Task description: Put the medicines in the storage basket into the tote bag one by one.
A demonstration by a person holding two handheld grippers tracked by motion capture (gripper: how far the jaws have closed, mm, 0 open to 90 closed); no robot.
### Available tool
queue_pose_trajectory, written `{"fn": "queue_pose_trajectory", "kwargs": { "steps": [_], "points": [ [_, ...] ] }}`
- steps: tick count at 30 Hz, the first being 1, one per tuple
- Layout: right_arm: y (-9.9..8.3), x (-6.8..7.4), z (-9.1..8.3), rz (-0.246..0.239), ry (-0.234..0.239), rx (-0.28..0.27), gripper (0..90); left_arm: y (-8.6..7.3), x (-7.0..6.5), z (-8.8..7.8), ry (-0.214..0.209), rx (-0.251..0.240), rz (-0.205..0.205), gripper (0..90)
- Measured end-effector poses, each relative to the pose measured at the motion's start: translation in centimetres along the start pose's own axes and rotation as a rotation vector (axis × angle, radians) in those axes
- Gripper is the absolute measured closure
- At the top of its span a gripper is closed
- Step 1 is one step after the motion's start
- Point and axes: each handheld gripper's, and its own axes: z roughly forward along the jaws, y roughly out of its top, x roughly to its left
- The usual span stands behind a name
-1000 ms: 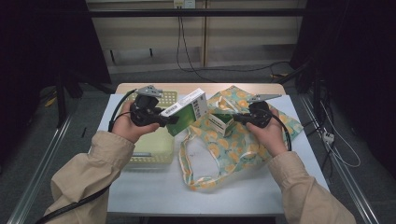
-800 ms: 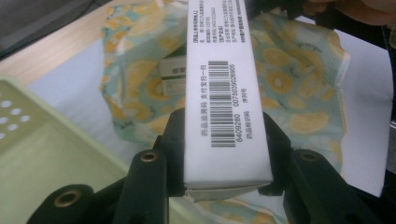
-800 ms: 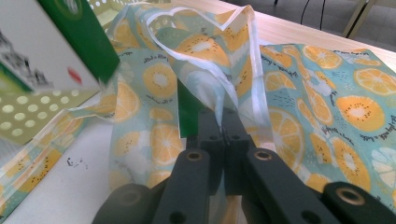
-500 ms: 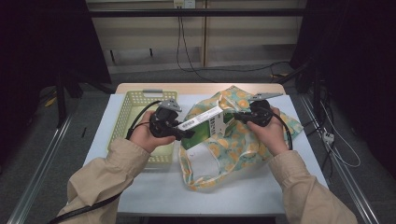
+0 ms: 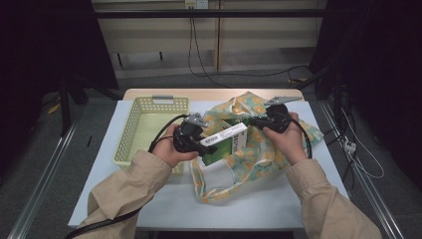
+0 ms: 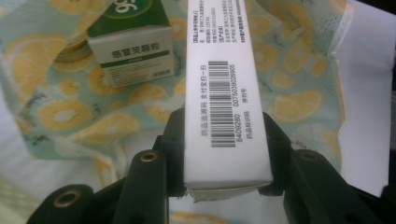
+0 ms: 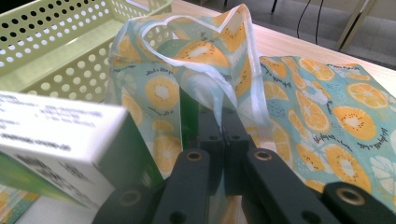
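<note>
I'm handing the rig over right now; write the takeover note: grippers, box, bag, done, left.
Left gripper: shut on the white-and-green box, held at the bag mouth.
Right gripper: shut on the bag's rim, lifting it open.
A second box lies on the bag's fabric.
Basket: nothing seen inside.
Done: box carried to the bag.
Left: likely slide it in, release, then let the rim go.

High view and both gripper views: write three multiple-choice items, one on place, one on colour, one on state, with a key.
1. Where is the basket?
A. left of the bag
B. right of the bag
C. on the bag

2. What fruit print does the bag show?
A. red cherries
B. orange slices
C. purple grapes

3. What does the left gripper hold?
A. nothing
B. a cup
C. a box

Key: 1 A, basket sits at table's left; 2 B, orange slices on teal cloth; 3 C, jaws clamp the barcoded box.
</note>
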Motion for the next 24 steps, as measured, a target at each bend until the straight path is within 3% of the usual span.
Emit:
{"fn": "queue_pose_trajectory", "kwargs": {
  "steps": [4, 5, 6, 8, 24],
  "points": [
    [0.0, -0.1, -0.2, 0.004, -0.003, -0.001, 89.6, 0.3, -0.2, 1.1, -0.007, 0.009, 0.005, 62.8],
    [0.0, -0.1, -0.2, 0.005, -0.002, -0.002, 89.6, 0.5, -0.4, 1.4, 0.027, 0.027, 0.014, 62.8],
    [0.0, -0.1, -0.2, 0.005, -0.002, -0.003, 89.6, 0.5, -0.3, 1.7, -0.001, 0.023, 0.013, 62.8],
    [0.0, -0.1, -0.3, 0.002, -0.003, -0.004, 89.6, 0.6, -0.3, 2.3, -0.005, 0.024, 0.009, 62.8],
    [0.1, 0.1, -0.8, -0.004, 0.0, -0.007, 89.6, 1.8, 0.3, 5.5, 0.024, 0.031, -0.005, 62.7]
  ]
}}
